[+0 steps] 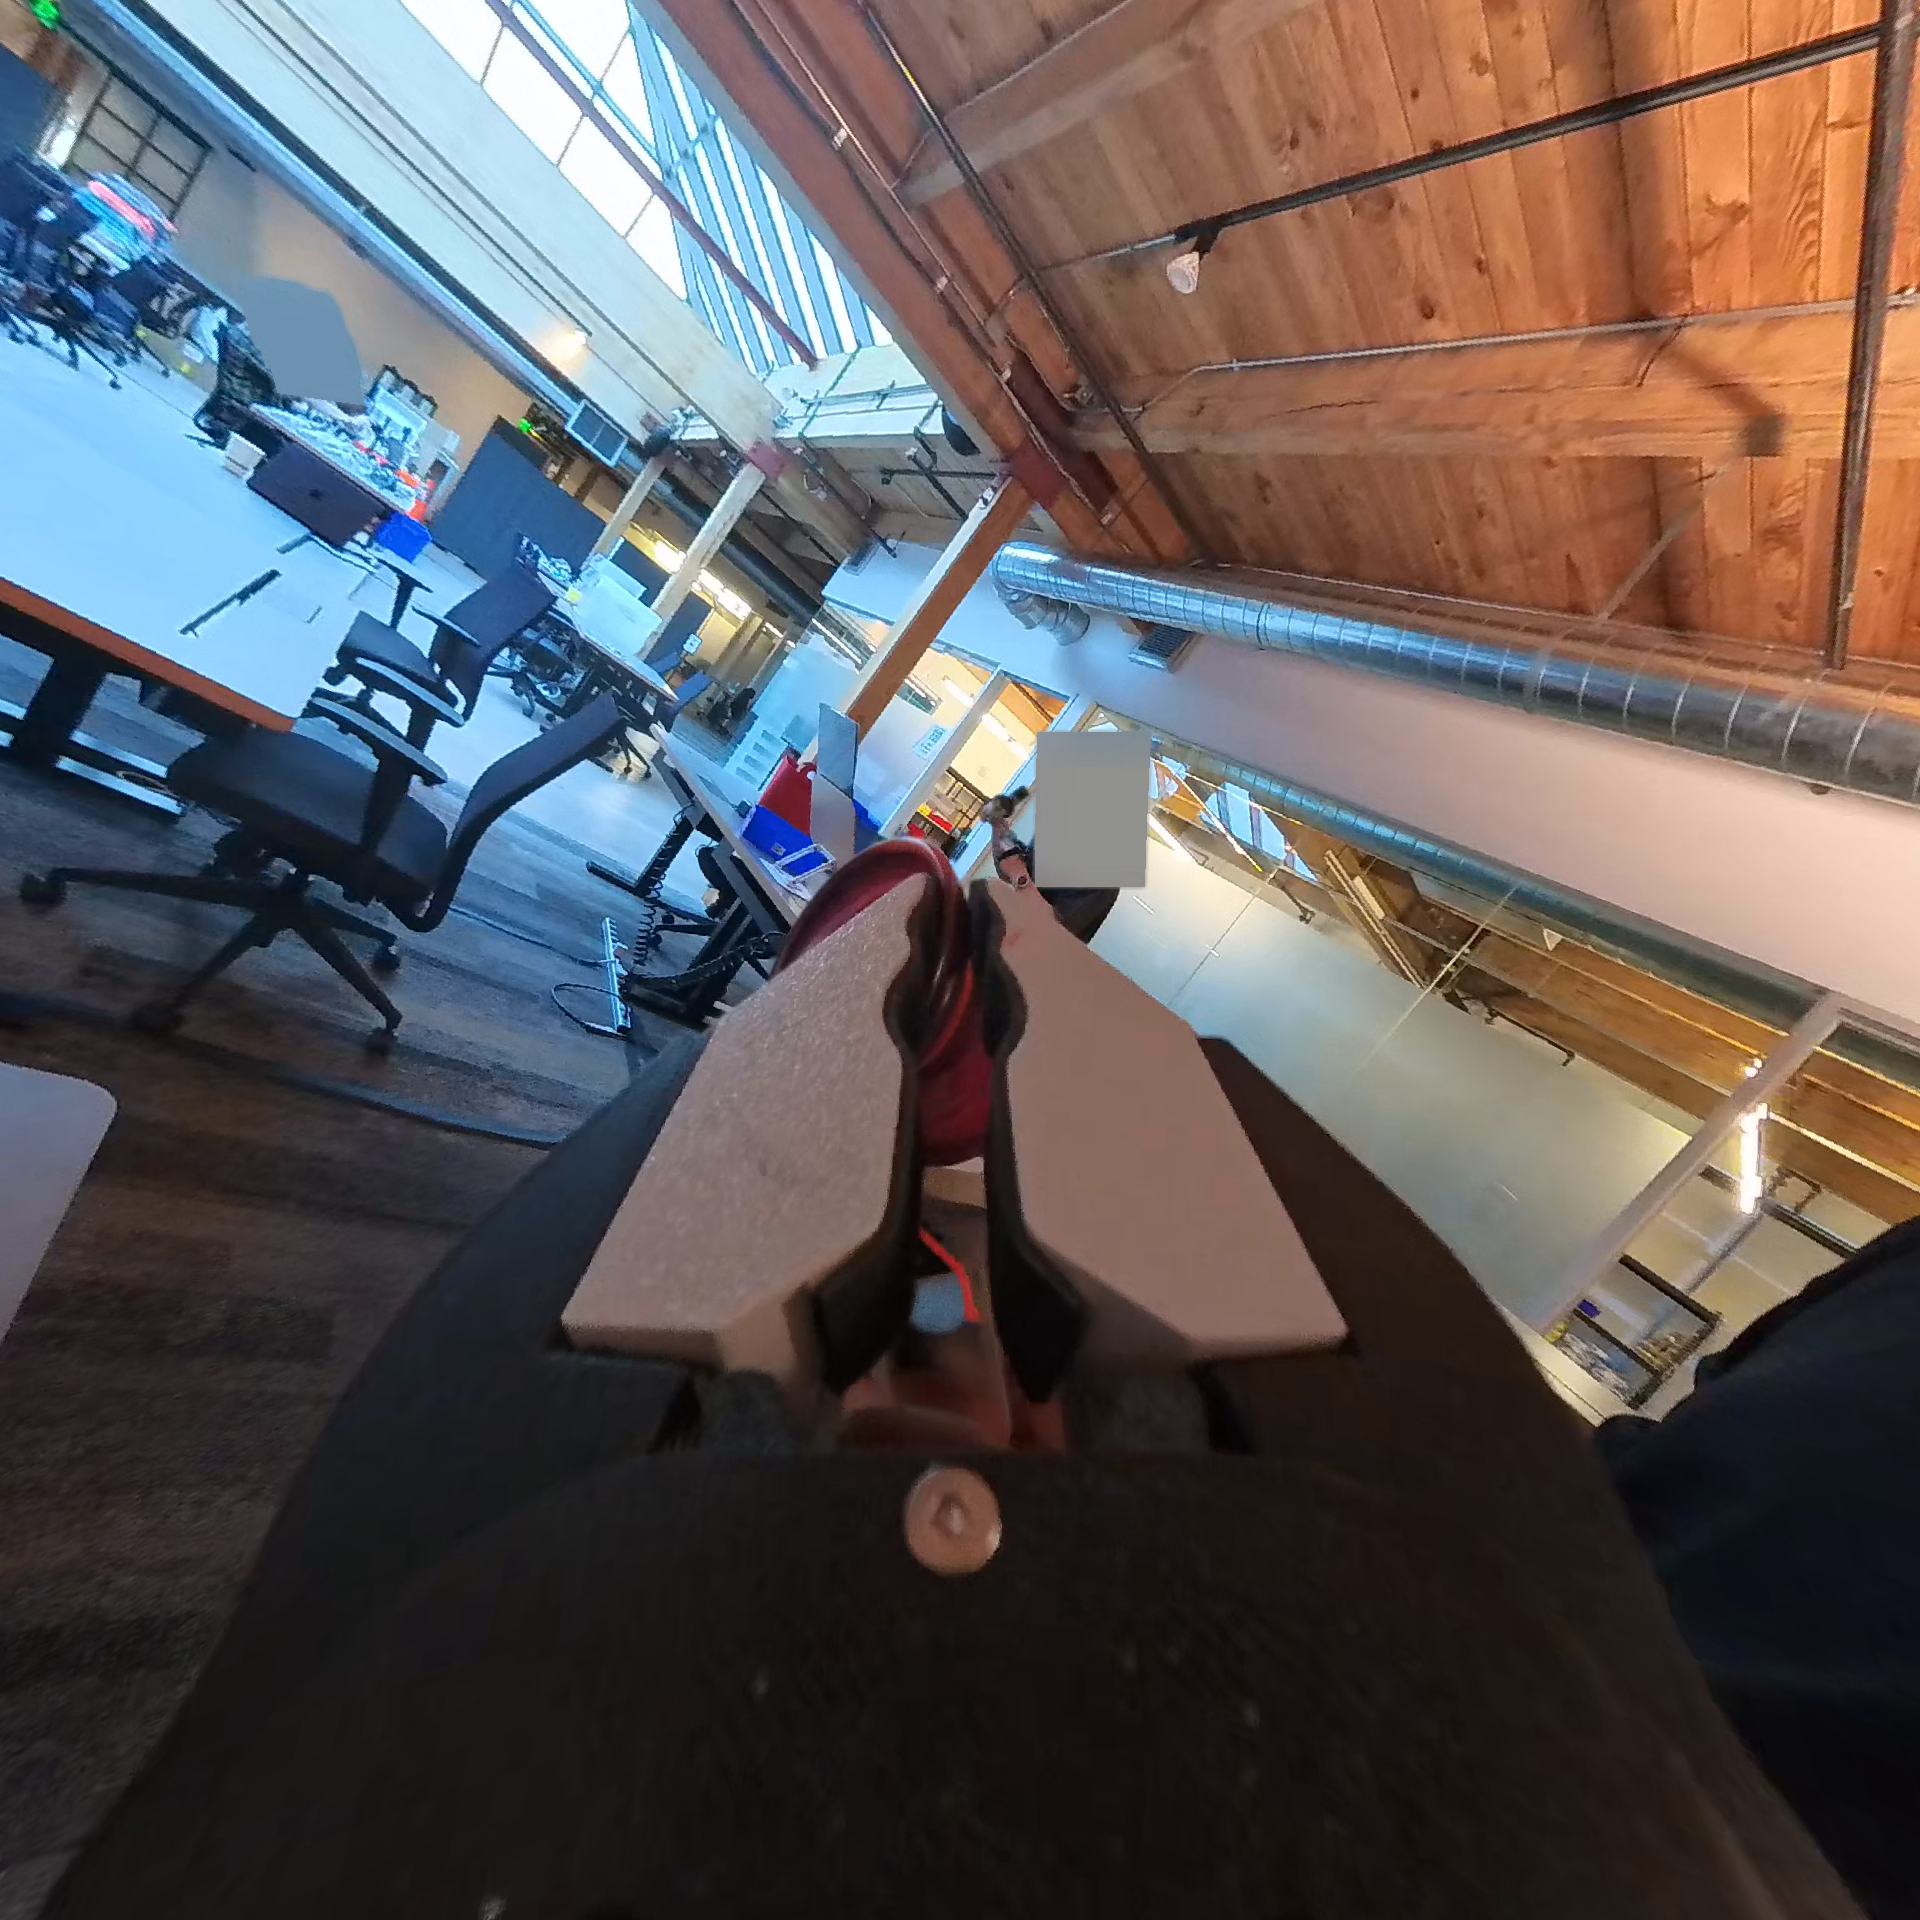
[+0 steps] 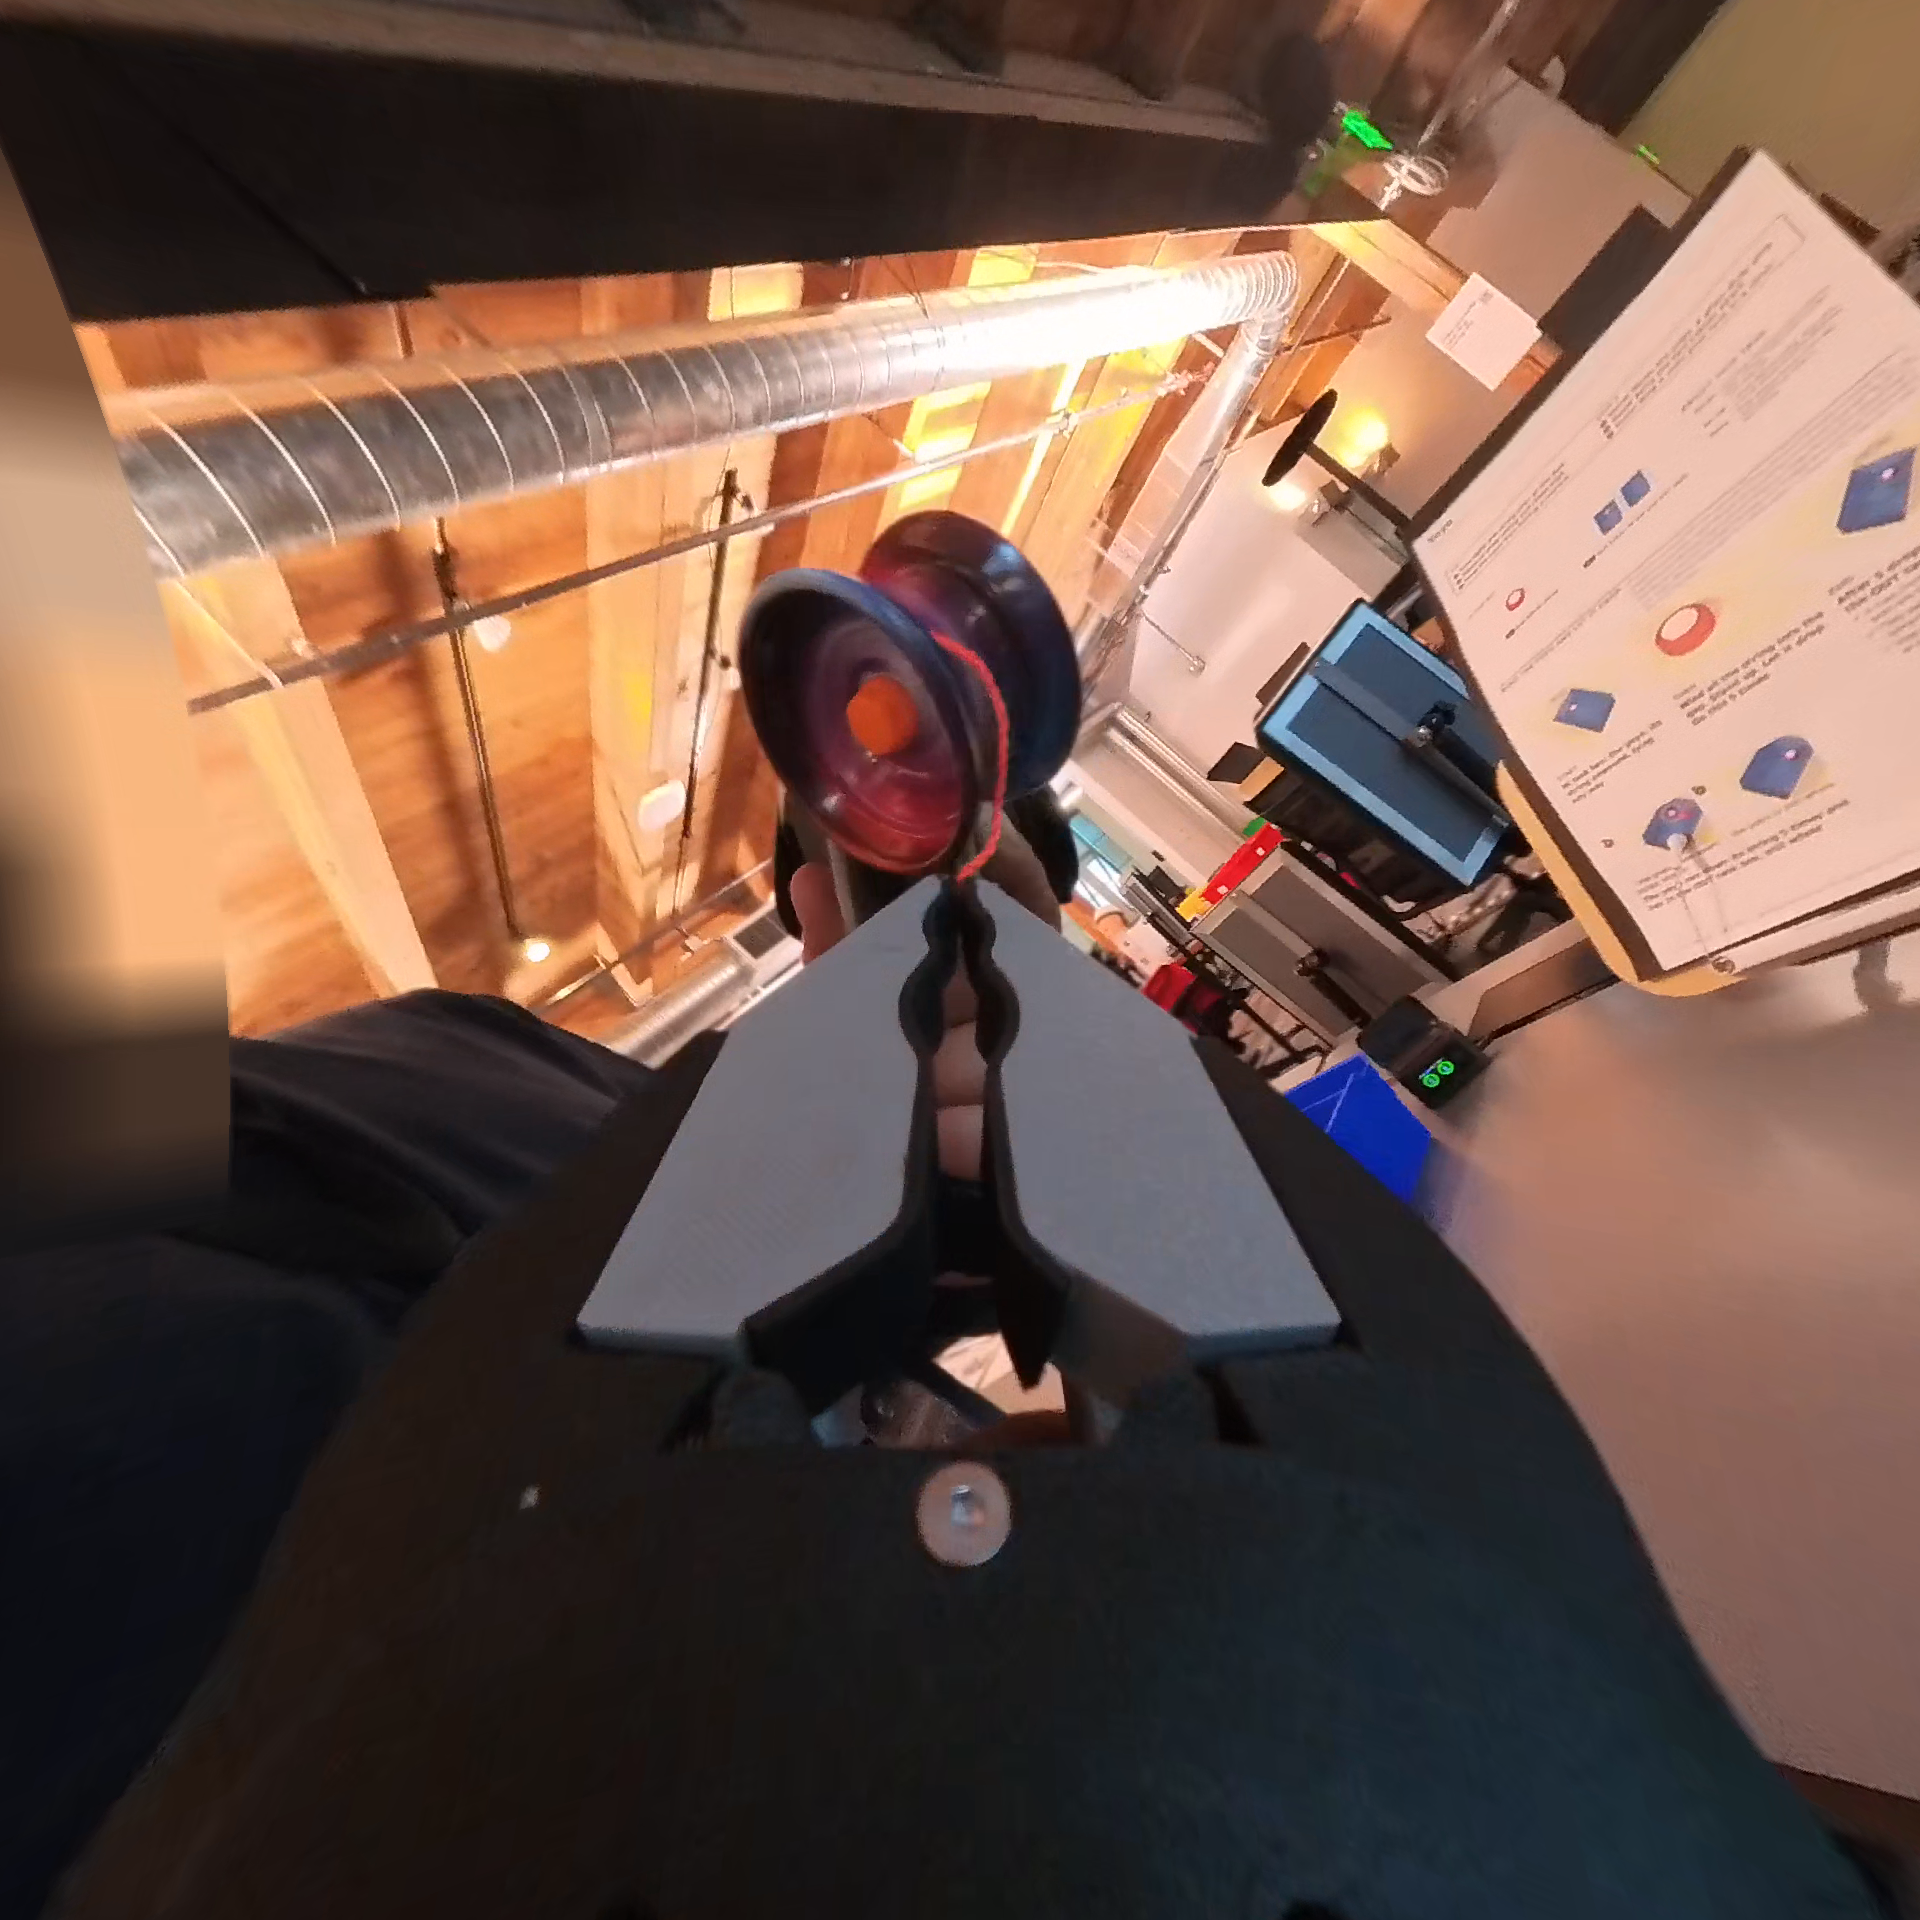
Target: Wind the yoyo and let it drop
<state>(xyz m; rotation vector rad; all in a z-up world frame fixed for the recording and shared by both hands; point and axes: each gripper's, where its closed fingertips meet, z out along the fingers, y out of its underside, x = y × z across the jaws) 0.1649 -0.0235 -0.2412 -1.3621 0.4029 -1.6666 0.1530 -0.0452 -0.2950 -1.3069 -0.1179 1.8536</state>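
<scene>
While both sets of tongs are raised toward the wooden ceiling, the yoyo (image 2: pixel 914 707) sits up in the air between them rather than on the desk (image 2: pixel 1714 1195). The left tongs (image 1: pixel 961 914) are closed on the yoyo, its red body wedged between the 2 dark pads with loops of red string lying in the gap. The right tongs (image 2: pixel 954 904) are pinched shut on the red string (image 2: pixel 992 821), which runs from the fingertips up into the groove between the yoyo's 2 dark translucent halves. Only a short length of string shows between the right tips and the groove, so I judge the winding to be well along, perhaps nearly finished, though how many turns lie inside the groove cannot be seen. The drop is not yet done: the yoyo is firmly gripped. What remains, as I read it, is any last turn, then releasing the yoyo while the string end is held.
</scene>
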